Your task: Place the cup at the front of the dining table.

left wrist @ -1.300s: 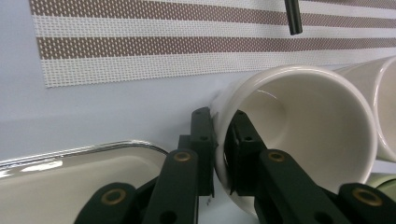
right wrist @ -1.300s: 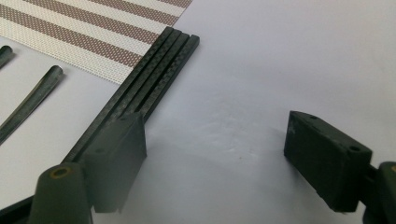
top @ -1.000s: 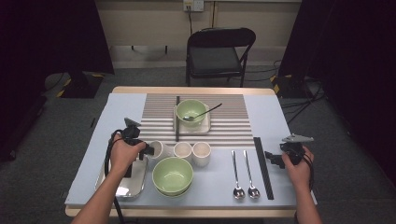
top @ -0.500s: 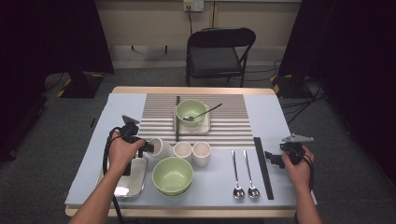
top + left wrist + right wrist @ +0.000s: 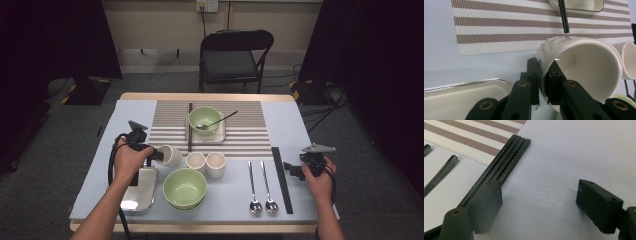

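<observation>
Lifted and tipped since a second ago, the white cup (image 5: 170,155) now hangs at the left gripper (image 5: 156,155) beside the steel tray (image 5: 142,197), with its mouth turned toward the two other cups (image 5: 206,163)

Left gripper view shows the jaws clamped on the cup's wall (image 5: 544,75), one pad inside and one outside, so the grip looks firm and the cup seems ready to be set down, probably in the row with its mates just beside the green bowl (image 5: 185,188); the right gripper (image 5: 295,170) has kept still at the far side, its jaws apart and holding nothing, one pad over the black chopsticks (image 5: 501,170) near the spoons (image 5: 262,185)
</observation>
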Demonstrator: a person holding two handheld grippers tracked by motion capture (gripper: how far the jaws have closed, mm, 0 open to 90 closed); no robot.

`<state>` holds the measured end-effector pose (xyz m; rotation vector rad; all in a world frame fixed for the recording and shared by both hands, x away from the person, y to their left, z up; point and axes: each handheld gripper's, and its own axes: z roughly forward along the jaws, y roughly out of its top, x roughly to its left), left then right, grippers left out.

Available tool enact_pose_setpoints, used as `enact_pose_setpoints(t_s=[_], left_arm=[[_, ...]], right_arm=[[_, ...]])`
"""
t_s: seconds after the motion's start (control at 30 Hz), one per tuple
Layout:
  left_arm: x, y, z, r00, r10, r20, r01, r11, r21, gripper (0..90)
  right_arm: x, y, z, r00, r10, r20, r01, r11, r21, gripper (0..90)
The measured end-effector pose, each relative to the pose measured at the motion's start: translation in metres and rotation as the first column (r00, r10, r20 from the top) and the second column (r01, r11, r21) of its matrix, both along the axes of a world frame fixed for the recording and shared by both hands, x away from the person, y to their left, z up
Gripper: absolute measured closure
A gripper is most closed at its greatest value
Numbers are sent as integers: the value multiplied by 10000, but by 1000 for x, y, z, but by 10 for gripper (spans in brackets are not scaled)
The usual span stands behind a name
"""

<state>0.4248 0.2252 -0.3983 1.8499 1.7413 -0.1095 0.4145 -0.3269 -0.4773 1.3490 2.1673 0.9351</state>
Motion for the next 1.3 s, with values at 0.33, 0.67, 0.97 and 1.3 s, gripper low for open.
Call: enact_pose_setpoints(t_s=[0.33,0.67,0.97,1.3], left_arm=[[2,2,5,10000,-8,37,7,9999,113,832],[4,3,8,10000,65,31,-66,9999,157,833],[6,4,14,9999,145,56,-146,9998,169,833],[8,5,17,9995,330,5,-330,9991,269,833]], right_arm=[[0,0,0,10000,-1,-2,1,10000,3,199],[0,0,0,10000,-4,-10,4,10000,11,199],[0,0,0,10000,-5,-14,5,10000,16,199],[0,0,0,10000,2,-17,-2,10000,20,198]])
